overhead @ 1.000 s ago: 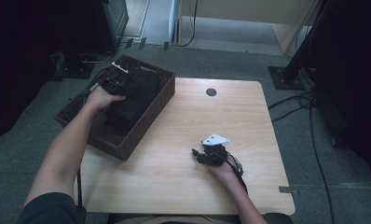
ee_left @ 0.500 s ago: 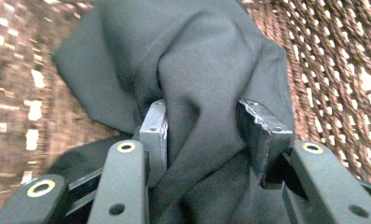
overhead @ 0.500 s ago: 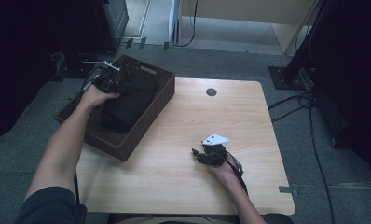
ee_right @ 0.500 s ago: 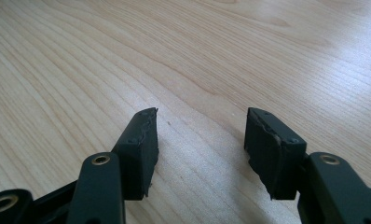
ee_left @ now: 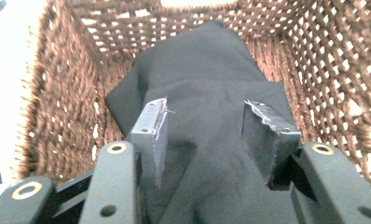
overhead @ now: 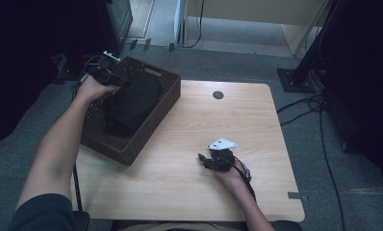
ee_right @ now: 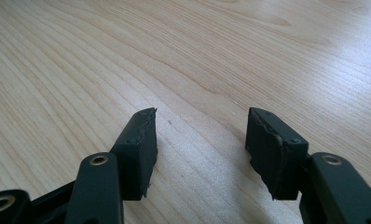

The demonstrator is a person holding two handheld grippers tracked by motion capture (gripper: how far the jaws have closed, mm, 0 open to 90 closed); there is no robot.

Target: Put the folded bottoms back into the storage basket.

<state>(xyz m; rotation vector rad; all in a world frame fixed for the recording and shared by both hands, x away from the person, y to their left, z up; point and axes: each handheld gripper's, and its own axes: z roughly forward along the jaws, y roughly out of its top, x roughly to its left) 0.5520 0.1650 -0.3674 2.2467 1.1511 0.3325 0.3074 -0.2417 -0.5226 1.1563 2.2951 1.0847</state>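
black cloth (ee_left: 207, 88) lies bunched inside the brown wicker basket (overhead: 153, 122), reaching from the middle toward the basket's 12 o'clock wall in the left gripper view, with weave showing around it at 9, 12 and 3 o'clock. left gripper (ee_left: 204, 123) hangs above the cloth with its jaws spread apart, cloth visible between them; whether the pads touch the fabric cannot be told. in the high view the left gripper (overhead: 104, 72) sits at the basket's 11 o'clock corner. the basket stands on the wooden table (overhead: 257, 120) at its 9 o'clock side. right gripper (ee_right: 200, 135) rests low over bare tabletop toward 5 o'clock, well apart from the basket, jaws spread and holding nothing
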